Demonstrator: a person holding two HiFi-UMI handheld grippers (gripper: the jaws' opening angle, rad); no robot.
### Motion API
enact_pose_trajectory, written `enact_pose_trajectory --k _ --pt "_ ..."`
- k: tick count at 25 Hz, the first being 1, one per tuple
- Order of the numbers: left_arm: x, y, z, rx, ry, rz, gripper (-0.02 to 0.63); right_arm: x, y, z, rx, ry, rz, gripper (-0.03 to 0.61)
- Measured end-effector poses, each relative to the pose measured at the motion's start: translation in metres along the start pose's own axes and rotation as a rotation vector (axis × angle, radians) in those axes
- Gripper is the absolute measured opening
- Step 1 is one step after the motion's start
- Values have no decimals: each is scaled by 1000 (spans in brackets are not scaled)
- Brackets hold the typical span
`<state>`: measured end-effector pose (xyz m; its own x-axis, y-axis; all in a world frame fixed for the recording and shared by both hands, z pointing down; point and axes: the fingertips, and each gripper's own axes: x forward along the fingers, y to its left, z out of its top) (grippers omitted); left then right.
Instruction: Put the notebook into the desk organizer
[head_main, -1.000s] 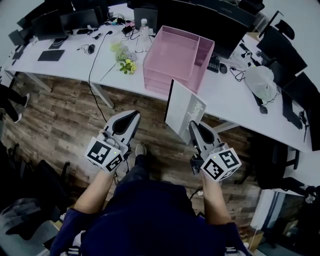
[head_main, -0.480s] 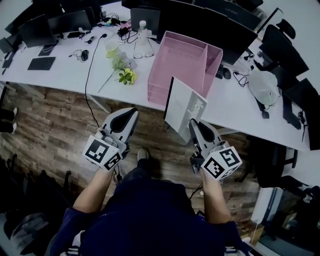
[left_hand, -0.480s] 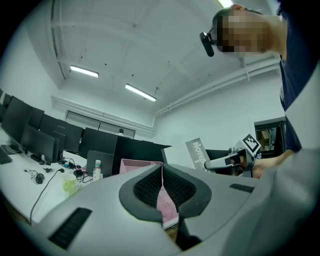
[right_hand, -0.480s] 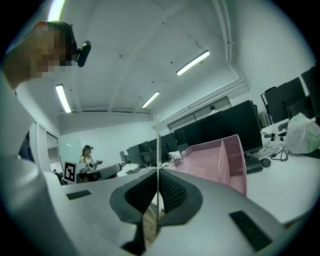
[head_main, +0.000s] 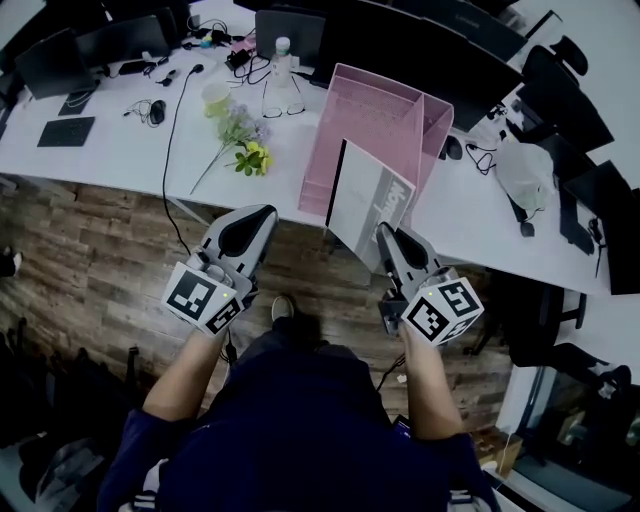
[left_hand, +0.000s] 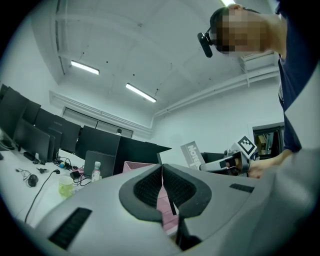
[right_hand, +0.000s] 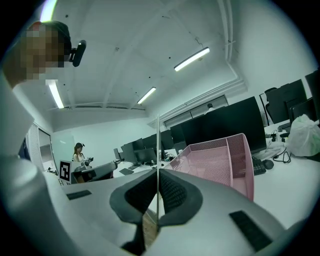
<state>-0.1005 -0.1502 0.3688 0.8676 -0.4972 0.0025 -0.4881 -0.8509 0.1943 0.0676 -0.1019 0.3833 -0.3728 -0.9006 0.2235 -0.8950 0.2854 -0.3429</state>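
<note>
The right gripper (head_main: 386, 235) was clamped on the lower edge of the notebook (head_main: 366, 203), a thin, stiff, grey-covered slab held upright in the air in front of the desk organizer (head_main: 372, 108), a pink mesh box with stacked trays on the white desk (head_main: 130, 150). The notebook was not yet inside. The left gripper (head_main: 258, 216) hung closed and empty.

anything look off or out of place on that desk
Only the loose bunch of purple and yellow flowers: it lies flat on the white desk, left of the pink mesh desk organizer, not standing in anything. Nothing looks spilled or broken.
</note>
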Motion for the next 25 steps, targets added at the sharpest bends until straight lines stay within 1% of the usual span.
enact_pose_trajectory --k 7,12,18,25 --pt "0 13 -5 -16 6 6 34 21 -11 -6 22 33 -16 9" --pt "8 22 -10 -22 12 10 34 36 -18 -6 27 38 -9 9" --pt "29 27 -7 -17 14 16 34 52 -32 8 22 35 14 9" --pt "54 37 -4 -9 17 52 34 76 -55 24 -10 70 43 11"
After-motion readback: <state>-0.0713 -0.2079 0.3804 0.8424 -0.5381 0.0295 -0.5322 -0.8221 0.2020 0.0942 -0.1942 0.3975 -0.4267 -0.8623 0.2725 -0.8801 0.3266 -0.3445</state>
